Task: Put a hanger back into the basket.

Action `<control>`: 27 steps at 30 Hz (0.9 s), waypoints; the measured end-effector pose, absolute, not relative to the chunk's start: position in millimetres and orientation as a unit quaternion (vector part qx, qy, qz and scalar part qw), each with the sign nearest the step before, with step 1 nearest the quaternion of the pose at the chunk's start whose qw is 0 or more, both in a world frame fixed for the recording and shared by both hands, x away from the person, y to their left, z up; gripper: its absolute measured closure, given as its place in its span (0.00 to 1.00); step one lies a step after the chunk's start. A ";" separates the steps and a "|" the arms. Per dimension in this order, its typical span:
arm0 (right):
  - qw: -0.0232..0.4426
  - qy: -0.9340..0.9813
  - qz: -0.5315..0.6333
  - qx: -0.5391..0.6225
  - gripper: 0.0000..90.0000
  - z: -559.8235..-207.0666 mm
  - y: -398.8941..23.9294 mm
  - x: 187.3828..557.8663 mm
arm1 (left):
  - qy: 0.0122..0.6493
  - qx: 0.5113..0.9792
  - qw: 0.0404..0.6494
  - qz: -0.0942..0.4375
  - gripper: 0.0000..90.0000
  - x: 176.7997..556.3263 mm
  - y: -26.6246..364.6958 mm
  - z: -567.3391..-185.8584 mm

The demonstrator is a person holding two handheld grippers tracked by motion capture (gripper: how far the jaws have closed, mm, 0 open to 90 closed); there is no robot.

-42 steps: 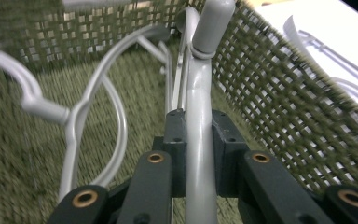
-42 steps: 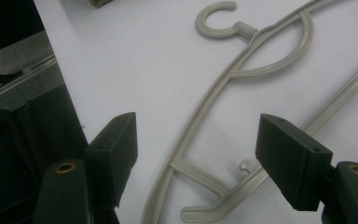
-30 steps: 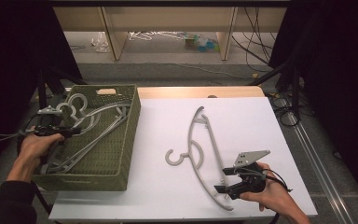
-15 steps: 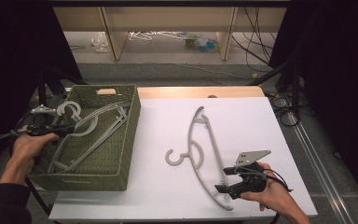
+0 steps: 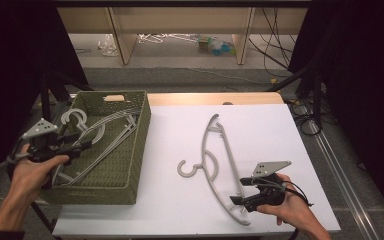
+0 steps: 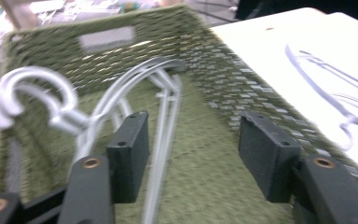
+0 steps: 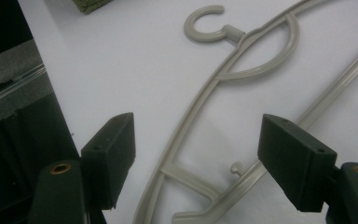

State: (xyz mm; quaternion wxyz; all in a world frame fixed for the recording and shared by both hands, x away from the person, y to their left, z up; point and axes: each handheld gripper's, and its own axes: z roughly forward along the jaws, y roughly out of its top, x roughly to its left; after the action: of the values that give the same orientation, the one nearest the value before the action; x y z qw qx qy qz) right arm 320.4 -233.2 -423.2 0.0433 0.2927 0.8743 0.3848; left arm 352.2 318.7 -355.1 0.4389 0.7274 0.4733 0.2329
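- Left gripper (image 5: pixel 82 145) over the near left edge of the green basket (image 5: pixel 135 150), jaws just opened, apart, gripping nothing.
- Grey hangers (image 5: pixel 97 137) piled inside the basket, hooks toward its left wall, just beyond the jaws.
- On the white table (image 5: pixel 280 130), one grey hanger (image 5: pixel 215 165), lying flat, hook pointing left.
- Right gripper (image 5: pixel 240 201) at that hanger's near end, jaws apart, straddling the frame without pressing.
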 end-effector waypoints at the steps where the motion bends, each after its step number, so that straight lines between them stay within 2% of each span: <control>1: 0.044 0.873 0.385 0.296 0.31 -423.1 -233.0 320.2 | 0.464 0.731 0.443 0.234 0.43 346.3 312.3 -354.8; 7: 0.055 0.866 0.396 0.301 0.31 -425.1 -231.4 320.5 | 0.429 0.748 0.451 0.233 0.35 315.8 274.1 -360.2; 14: 0.058 0.858 0.402 0.315 0.31 -429.1 -231.2 320.9 | 0.411 0.741 0.499 0.182 0.31 293.2 235.3 -375.9; 18: 0.059 0.858 0.404 0.311 0.31 -430.4 -231.2 321.3 | 0.381 0.763 0.482 0.201 0.25 285.6 212.8 -391.1; 27: 0.063 0.859 0.402 0.310 0.30 -433.2 -228.7 321.2 | 0.360 0.768 0.503 0.166 0.22 271.9 187.7 -411.7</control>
State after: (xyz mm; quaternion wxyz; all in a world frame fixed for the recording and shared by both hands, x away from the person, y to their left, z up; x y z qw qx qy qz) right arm 321.2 -228.7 -433.2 0.0633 0.3098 0.8595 0.4016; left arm 271.9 187.7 -411.7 0.5032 0.7679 0.3596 0.1665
